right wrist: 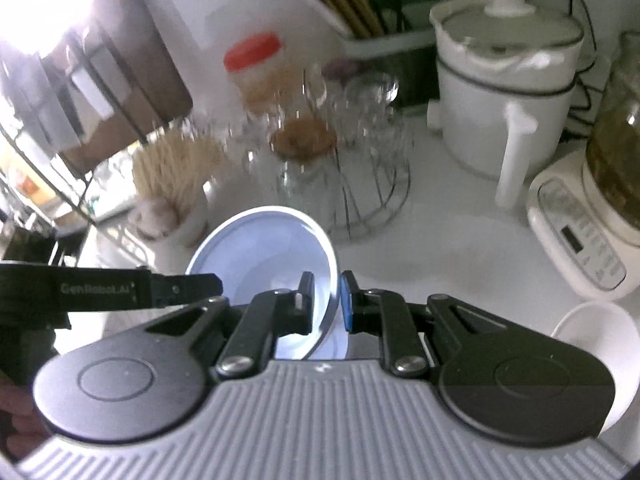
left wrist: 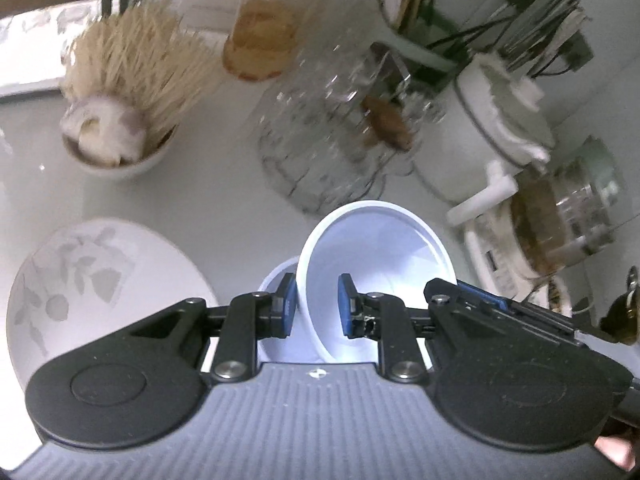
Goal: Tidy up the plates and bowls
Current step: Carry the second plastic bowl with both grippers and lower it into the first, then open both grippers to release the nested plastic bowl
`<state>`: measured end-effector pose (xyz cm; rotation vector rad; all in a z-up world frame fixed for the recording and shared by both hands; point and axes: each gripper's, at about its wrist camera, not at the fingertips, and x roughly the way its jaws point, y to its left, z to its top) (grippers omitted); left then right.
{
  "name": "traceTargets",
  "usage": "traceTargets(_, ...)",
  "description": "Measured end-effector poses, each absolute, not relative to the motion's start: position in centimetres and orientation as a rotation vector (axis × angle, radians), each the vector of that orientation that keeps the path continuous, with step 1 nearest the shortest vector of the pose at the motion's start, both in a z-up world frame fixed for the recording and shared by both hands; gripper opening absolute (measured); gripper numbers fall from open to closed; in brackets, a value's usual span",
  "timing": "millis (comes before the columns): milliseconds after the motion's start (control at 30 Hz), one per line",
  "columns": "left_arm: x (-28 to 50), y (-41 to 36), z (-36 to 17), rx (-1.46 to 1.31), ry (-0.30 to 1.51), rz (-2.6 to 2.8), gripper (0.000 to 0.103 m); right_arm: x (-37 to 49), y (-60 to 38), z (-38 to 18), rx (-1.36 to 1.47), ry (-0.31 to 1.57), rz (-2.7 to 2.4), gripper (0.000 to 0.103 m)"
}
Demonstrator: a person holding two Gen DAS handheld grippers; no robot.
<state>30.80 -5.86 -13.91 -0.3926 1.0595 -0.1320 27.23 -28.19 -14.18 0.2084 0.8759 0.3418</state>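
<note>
bowl (left wrist: 376,264) tipped, mouth facing camera | left hand-held gripper (left wrist: 318,306) clamps rim

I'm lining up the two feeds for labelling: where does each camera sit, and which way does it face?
Left wrist: on the left gripper, facing the counter's back; its fingers straddle a tilted pale blue plastic bowl; the right gripper's arm enters from the right.
Right wrist: on the right gripper, facing likewise, pinching a similar bowl's rim; the left gripper's arm enters from the left.
Shared: red-lidded jar, white lidded cooker.
</note>
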Motion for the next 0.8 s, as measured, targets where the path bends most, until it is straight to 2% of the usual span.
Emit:
traceTargets(300,31.0,-4.9,-16.9,-0.434,1.114,-0.108,0.024,28.1,-27.7,-16.2,0.225,0.884,0.369,0.018)
traceTargets(700,30.5,-4.5,-17.6,-0.454,1.124,-0.087,0.024,28.0,-27.8,-17.7,0.201,0.927,0.403,0.019)
traceTargets(733,30.5,-4.4,-17.5,-0.458,1.125,-0.084,0.024,28.0,-27.8,-17.7,0.203,0.931,0.399,0.019)
traceTargets(800,30.4,-4.3,-17.3,-0.459,1.125,-0.087,0.034,27.9,-27.8,-17.7,0.2,0.929,0.403,0.019)
